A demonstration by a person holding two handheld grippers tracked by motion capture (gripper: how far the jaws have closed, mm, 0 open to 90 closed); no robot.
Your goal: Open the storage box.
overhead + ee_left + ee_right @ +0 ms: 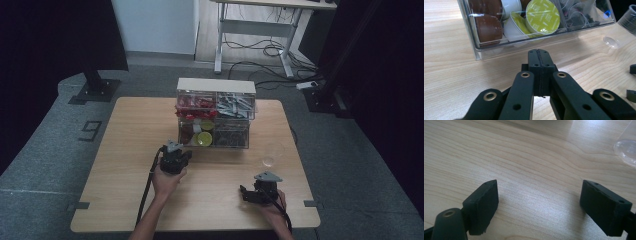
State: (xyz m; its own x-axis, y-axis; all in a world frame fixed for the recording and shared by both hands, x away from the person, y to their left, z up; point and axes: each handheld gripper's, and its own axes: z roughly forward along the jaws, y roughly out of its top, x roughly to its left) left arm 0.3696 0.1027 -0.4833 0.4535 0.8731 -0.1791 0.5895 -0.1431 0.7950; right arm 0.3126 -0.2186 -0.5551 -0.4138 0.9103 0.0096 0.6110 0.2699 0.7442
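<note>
Standing at the middle of the far half of the tabletop (125, 165), the clear organizer (215, 114) is the landmark: two tiers of compartments under a pale lid. Its lower left compartment holds pods (543, 17), brown, white and yellow-green, pressed against the clear front wall; the lower right compartment holds dark sachets. The upper tier carries red items on its left side and grey ones on its right.

Just in front of the organizer's lower left corner, the left tool (176, 156) points at the pods with its jaws pressed together and nothing between them; in the left gripper view the tips (540, 56) stop short of the clear wall without touching it.

Right of the organizer's front, a clear cup (270, 155) lies on the wood.

Farther from the organizer, near the front right edge, the right tool (256, 191) rests low, jaws spread wide over bare wood, holding nothing (537, 205).
</note>
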